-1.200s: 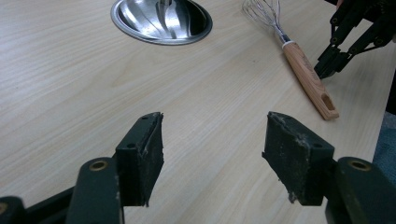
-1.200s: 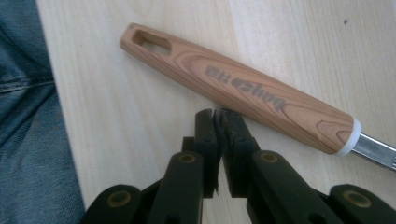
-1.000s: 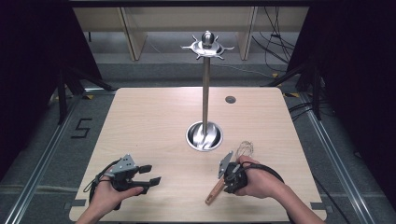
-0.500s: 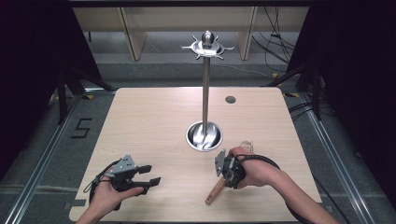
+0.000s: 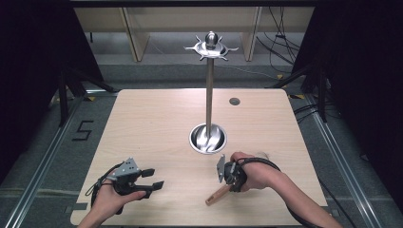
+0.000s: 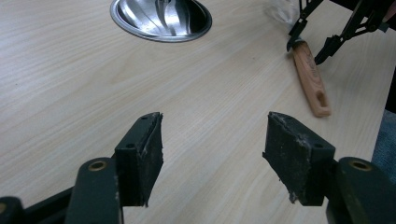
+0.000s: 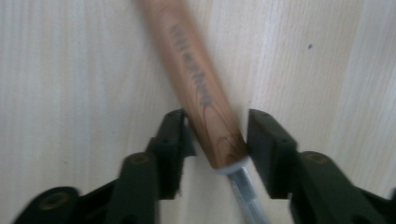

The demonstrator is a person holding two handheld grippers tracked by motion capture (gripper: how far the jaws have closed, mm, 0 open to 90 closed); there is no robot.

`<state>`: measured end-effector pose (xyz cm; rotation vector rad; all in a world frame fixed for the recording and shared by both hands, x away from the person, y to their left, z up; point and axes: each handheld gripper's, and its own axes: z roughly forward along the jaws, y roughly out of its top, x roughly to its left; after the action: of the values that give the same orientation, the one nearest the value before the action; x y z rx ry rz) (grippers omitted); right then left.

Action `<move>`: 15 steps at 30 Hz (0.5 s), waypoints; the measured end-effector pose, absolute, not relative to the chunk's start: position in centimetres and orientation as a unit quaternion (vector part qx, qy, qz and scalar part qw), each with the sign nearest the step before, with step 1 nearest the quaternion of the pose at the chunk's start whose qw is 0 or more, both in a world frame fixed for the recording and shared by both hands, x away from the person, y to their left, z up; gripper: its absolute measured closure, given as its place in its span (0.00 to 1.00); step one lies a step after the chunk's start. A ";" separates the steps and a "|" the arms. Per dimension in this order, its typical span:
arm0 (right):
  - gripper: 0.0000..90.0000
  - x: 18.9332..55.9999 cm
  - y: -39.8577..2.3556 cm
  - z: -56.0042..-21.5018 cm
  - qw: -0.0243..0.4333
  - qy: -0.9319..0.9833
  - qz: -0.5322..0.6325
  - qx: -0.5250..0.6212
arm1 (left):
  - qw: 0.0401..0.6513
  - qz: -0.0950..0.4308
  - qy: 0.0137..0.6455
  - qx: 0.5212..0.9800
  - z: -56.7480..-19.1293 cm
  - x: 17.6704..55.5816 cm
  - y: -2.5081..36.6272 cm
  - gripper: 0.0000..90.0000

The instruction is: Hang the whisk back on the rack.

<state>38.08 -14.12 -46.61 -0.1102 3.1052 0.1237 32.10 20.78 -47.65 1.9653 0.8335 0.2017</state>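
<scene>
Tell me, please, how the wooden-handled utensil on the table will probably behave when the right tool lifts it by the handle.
The wooden handle looks round and smooth, so it may roll or slip between the right tool. It appears stiff, so it should not bend. The tool sits near the metal neck, with the wooden length to one side, so the utensil may tilt.

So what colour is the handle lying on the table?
Light brown wood with darker grain and dark lettering along the handle, clearest in the right gripper view.
</scene>
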 end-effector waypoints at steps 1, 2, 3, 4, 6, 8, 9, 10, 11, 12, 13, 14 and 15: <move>0.74 37.9 -14.3 -46.5 0.003 0.999 0.036 -0.029 | 0.478 0.077 0.348 0.803 -47.7 32.0 20.7 0.40; 0.75 37.8 -14.4 -46.5 0.005 0.999 0.043 -0.022 | 0.472 0.079 0.339 0.810 -47.6 32.1 20.7 0.40; 0.75 37.6 -14.5 -46.5 -0.004 0.999 0.040 -0.009 | 0.472 0.079 0.338 0.810 -47.6 32.0 20.7 0.40; 0.75 37.6 -14.5 -46.5 -0.004 0.999 0.040 -0.009 | 0.472 0.079 0.338 0.810 -47.6 32.0 20.7 0.40; 0.75 37.4 -14.6 -46.6 -0.008 0.999 0.046 0.002 | 0.478 0.082 0.336 0.807 -47.7 32.0 20.7 0.40; 0.75 37.4 -14.6 -46.6 -0.005 0.999 0.045 -0.002 | 0.475 0.078 0.337 0.809 -47.7 32.0 20.8 0.40; 0.75 37.6 -14.6 -46.6 0.001 0.999 0.047 -0.013 | 0.475 0.079 0.337 0.809 -47.7 32.0 20.8 0.40; 0.71 37.7 -14.5 -46.8 -0.007 0.998 0.061 0.008 | 0.477 0.082 0.338 0.807 -47.7 32.0 20.8 0.40; 0.71 37.6 -14.4 -46.7 -0.004 0.999 0.050 0.014 | 0.477 0.082 0.338 0.807 -47.7 32.0 20.8 0.40; 0.70 37.7 -14.4 -46.8 -0.005 0.999 0.049 0.011 | 0.477 0.082 0.338 0.807 -47.7 32.0 20.8 0.40; 0.70 37.8 -14.3 -46.9 -0.004 0.999 0.049 0.009 | 0.477 0.082 0.338 0.807 -47.7 32.0 20.8 0.40; 0.70 37.7 -14.3 -46.9 -0.002 0.999 0.049 0.011 | 0.477 0.081 0.337 0.808 -47.7 32.0 20.8 0.40; 0.71 37.7 -14.2 -46.9 -0.004 0.999 0.047 0.017 | 0.475 0.078 0.336 0.810 -47.7 32.0 20.9 0.40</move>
<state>37.65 -14.22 -46.92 0.0541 3.1457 0.1492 32.04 20.86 -47.66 1.9798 0.8217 0.1917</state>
